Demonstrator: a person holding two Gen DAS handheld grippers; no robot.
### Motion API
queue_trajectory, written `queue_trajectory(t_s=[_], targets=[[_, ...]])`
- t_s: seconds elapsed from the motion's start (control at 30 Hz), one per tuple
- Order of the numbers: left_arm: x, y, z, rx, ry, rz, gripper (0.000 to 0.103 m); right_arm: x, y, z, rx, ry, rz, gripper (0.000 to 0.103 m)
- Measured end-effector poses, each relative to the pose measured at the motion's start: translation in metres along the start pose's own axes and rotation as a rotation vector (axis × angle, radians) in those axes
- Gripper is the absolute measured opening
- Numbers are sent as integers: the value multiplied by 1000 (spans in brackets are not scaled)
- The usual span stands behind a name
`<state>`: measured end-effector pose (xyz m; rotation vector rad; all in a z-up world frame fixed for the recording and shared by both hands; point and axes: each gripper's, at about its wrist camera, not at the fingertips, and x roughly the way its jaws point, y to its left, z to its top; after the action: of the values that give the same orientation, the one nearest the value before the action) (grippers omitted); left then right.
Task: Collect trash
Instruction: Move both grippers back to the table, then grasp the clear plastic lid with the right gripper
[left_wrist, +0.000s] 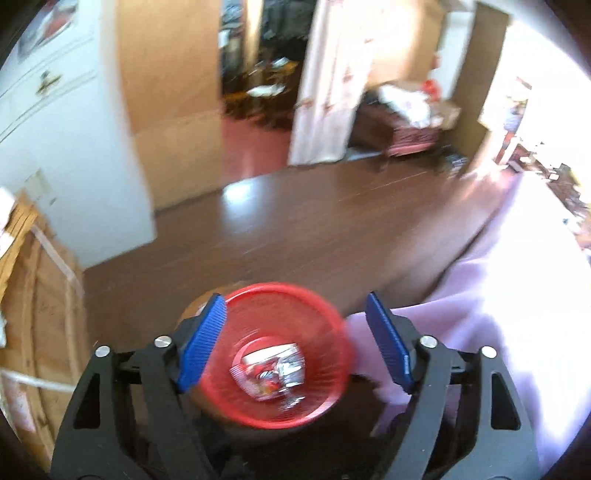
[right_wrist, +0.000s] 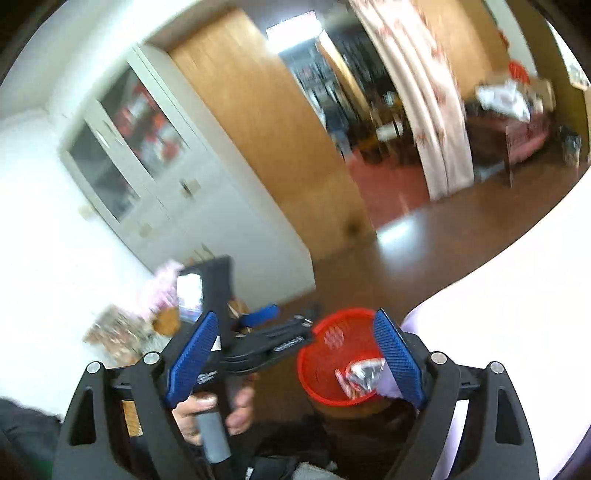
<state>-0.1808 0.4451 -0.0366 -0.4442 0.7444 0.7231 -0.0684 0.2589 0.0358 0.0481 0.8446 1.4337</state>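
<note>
Wrappers (left_wrist: 271, 371) lie at the bottom of the red mesh basket (left_wrist: 325, 314), directly below and ahead of our left gripper (left_wrist: 295, 343), whose jaws stand wide with nothing between the pads. Our right gripper (right_wrist: 295, 360) is likewise spread and empty, the basket low to its right, the left hand (right_wrist: 218, 410) beside it. We judge the left nearer. Lilac cloth (left_wrist: 480, 314) borders the basket on the right; bare floor (left_wrist: 314, 229) lies open beyond.
</note>
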Motion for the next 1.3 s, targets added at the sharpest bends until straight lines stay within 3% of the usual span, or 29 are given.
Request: queue_trajectory(t_s=[0.07,0.17,0.23,0.37,0.47,0.53,0.7,0.8,0.93,1.1,1.2,1.3], targets=[[-17,-28,5,45,-44,-40,82,-48,-7,-2,-4,-89,-45,87],[-35,-76,8,151,-91,-93,84,-128,-32,-13,10,-231,-212,91],[-45,-114,6,232,-118,-134,86,-182,-54,-29,32,-290,-445,92],[-52,-195,-3,353,-91,-278,88,-267,-107,-68,168,-313,-790,92],[-54,-260,-16,453,-44,-389,89,-313,-145,-97,273,-275,-1001,92],[-54,-308,-29,525,-14,-448,89,-338,-168,-116,305,-237,-1091,92],[-62,-420,-71,689,60,-567,89,-389,-212,-157,450,-215,-1202,92],[-67,-470,-99,789,80,-603,90,-399,-223,-179,509,-226,-1227,92],[-65,-516,-132,868,114,-628,90,-400,-242,-199,553,-157,-1248,92],[-42,-542,-150,888,102,-651,90,-396,-266,-204,548,-89,-1265,90],[-30,-535,-146,895,177,-674,90,-397,-274,-202,552,-69,-1275,86],[-23,-530,-135,853,191,-673,90,-394,-284,-200,570,-50,-1270,75]])
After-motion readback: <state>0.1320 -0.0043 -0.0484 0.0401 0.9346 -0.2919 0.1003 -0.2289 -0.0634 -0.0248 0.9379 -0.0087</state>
